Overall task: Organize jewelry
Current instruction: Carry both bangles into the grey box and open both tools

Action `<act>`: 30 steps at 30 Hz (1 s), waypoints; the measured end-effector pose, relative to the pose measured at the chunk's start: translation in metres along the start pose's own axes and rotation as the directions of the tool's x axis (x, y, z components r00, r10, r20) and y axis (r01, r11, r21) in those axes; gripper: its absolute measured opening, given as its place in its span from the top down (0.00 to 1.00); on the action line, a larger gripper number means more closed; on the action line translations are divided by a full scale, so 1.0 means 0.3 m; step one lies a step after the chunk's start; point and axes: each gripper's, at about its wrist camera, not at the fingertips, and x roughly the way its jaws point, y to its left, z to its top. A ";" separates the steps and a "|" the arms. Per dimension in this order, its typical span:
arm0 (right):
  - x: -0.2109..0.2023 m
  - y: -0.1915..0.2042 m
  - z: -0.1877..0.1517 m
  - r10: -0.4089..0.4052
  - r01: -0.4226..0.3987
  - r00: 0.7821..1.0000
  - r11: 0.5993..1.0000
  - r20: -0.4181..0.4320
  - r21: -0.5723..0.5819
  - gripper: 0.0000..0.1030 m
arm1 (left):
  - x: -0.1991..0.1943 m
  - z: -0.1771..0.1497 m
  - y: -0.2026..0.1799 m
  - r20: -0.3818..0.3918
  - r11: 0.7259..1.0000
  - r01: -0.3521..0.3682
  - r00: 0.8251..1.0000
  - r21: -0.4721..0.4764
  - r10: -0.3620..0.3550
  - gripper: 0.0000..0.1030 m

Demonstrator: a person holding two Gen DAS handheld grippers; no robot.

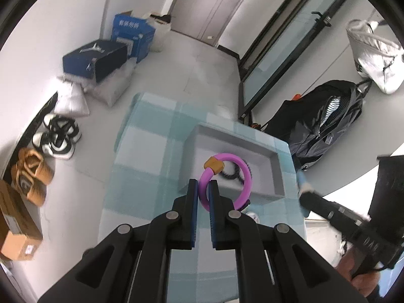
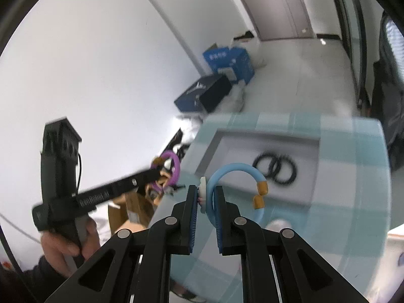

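My left gripper (image 1: 204, 184) is shut on a purple bracelet (image 1: 246, 176) with an orange clasp, held above the near edge of a grey tray (image 1: 277, 174). In the right wrist view my right gripper (image 2: 206, 189) is shut on a light-blue bracelet (image 2: 234, 168) with orange ends, in front of the same tray (image 2: 265, 135). A small white piece sits by the left finger. Black ring bracelets (image 2: 275, 168) lie in the tray; in the left wrist view the purple bracelet partly hides them. Both held bracelets hang off the table.
The tray stands on a small table with a blue-checked cloth (image 1: 141, 151). On the floor are shoes (image 1: 59, 136), blue and black boxes (image 1: 96, 58), a cardboard box (image 1: 15, 227) and a black backpack (image 1: 325, 118). A hand (image 2: 63, 250) grips the left tool.
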 end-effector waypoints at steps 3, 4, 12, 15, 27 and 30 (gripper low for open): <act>-0.024 -0.018 0.060 -0.022 0.022 0.999 1.000 0.025 -0.005 0.89 | 0.004 0.023 -0.046 0.014 1.000 0.019 1.000 0.020 -0.019 0.96; -0.028 -0.027 0.070 -0.024 0.024 0.999 1.000 0.031 -0.001 0.89 | 0.009 0.032 -0.061 0.014 0.999 0.031 0.999 0.023 -0.031 0.96; 0.018 -0.090 0.146 -0.030 0.029 0.999 0.999 0.012 0.042 0.89 | 0.091 0.099 -0.151 -0.033 0.996 0.066 0.997 0.056 -0.064 0.96; 0.032 -0.109 0.160 -0.040 0.040 0.999 0.998 0.008 0.041 0.89 | 0.131 0.109 -0.157 -0.059 0.996 0.063 0.996 0.060 -0.059 0.96; 0.173 -0.250 0.155 -0.015 0.028 0.996 0.988 -0.088 0.153 0.89 | 0.292 0.105 -0.130 -0.126 0.999 -0.013 0.992 0.039 0.017 0.96; 0.209 -0.275 0.147 0.012 0.010 0.993 0.982 -0.119 0.188 0.89 | 0.312 0.107 -0.116 -0.149 1.000 0.010 0.989 -0.001 -0.010 0.96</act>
